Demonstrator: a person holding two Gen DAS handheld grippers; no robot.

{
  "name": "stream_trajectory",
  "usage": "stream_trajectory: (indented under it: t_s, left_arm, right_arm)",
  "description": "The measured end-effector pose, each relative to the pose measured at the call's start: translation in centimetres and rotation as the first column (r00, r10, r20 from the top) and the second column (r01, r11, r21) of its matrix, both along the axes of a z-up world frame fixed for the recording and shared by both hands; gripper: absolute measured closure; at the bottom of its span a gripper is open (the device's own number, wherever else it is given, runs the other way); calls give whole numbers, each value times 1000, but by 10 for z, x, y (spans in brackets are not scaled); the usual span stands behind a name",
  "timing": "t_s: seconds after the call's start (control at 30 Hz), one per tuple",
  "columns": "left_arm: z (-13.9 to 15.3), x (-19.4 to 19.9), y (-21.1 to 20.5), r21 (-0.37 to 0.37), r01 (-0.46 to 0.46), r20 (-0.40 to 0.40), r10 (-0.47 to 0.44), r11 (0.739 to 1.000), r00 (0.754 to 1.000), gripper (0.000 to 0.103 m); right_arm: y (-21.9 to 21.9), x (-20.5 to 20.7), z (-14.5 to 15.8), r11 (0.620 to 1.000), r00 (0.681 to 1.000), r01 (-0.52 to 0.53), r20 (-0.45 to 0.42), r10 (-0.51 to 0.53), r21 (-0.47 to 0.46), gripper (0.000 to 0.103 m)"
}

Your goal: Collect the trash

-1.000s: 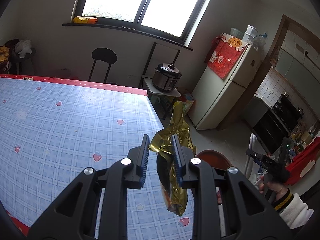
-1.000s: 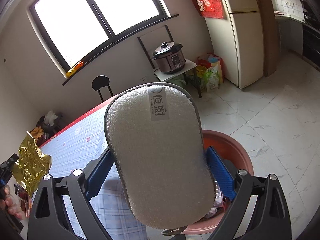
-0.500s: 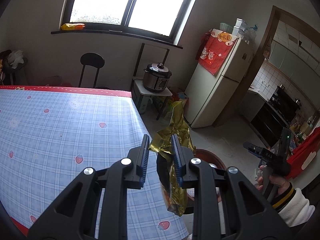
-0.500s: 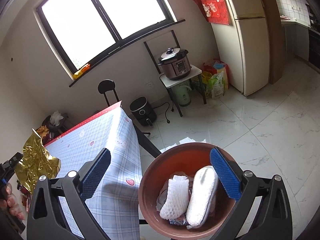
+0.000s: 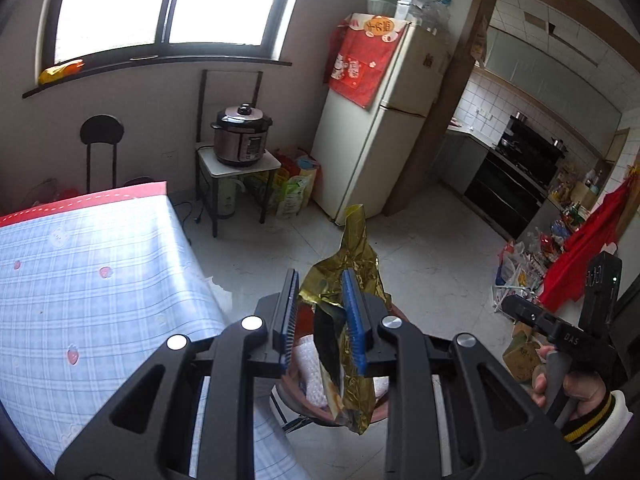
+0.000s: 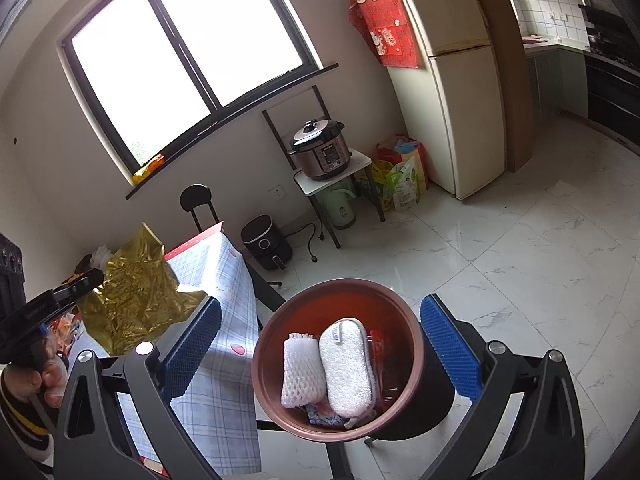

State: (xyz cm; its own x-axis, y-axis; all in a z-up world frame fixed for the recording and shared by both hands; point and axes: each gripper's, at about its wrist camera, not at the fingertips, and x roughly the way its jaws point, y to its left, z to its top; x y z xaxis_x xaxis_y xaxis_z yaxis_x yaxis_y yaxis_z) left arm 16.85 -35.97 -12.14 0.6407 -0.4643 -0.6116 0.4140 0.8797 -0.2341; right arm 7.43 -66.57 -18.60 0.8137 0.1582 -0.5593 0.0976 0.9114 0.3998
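A crumpled gold foil wrapper hangs from my left gripper, which is shut on it. It hangs beyond the table edge, right over the reddish-brown basin. In the right wrist view that basin rests on a black stool, and a white sponge and a white foam net lie in it. My right gripper stands wide open above the basin with nothing between its blue pads. The gold wrapper shows at that view's left, beside a hand.
A table with a blue checked cloth lies left of the basin. Behind it stand a black chair, a cooker on a small stand, an air fryer on the floor and a fridge. Bags and clutter lie at the right.
My right gripper let go of the white sponge, which now lies in the basin, and drew back open. My left gripper carried the gold wrapper off the table to above the basin.
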Motion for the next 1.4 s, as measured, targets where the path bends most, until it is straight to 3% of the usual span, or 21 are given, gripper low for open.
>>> stream_trajectory:
  t_s: [0.17,0.2,0.23,0.27,0.4,0.47,0.83,1.4]
  left_arm:
    - [-7,16,-54,29,86,3,-86,996,996,73]
    - [-8,18,-63,37,98,7,-98,995,995,65]
    - [-8,18,-69,43,105,15,-106,994,994,42]
    - [-7,18,-73,42,106,30,-107,993,994,34]
    - [-2,16,-75,53,116,43,-118,992,992,29]
    - [0,15,-68,63,109,48,-112,992,992,15]
    - [25,1,6,131,33,85,-44,991,995,8]
    - [86,-61,172,96,-97,207,76,991,975,6]
  right_arm:
    - [-17,-16,-4,999,999,46,-9,-46,3,5]
    - [-19,-18,-4,999,999,53,-12,-53,2,5]
    - [-21,-19,-5,998,998,58,-17,-58,2,5]
    - [-23,-21,-6,998,998,65,-24,-65,-1,5]
    - [-25,-24,-4,995,995,92,-45,-93,-27,5]
    - [-21,-25,-2,992,992,104,-63,-108,-65,5]
    - [30,-26,45,980,993,102,-37,-110,-172,5]
    - [185,-60,126,962,997,67,59,-53,-266,5]
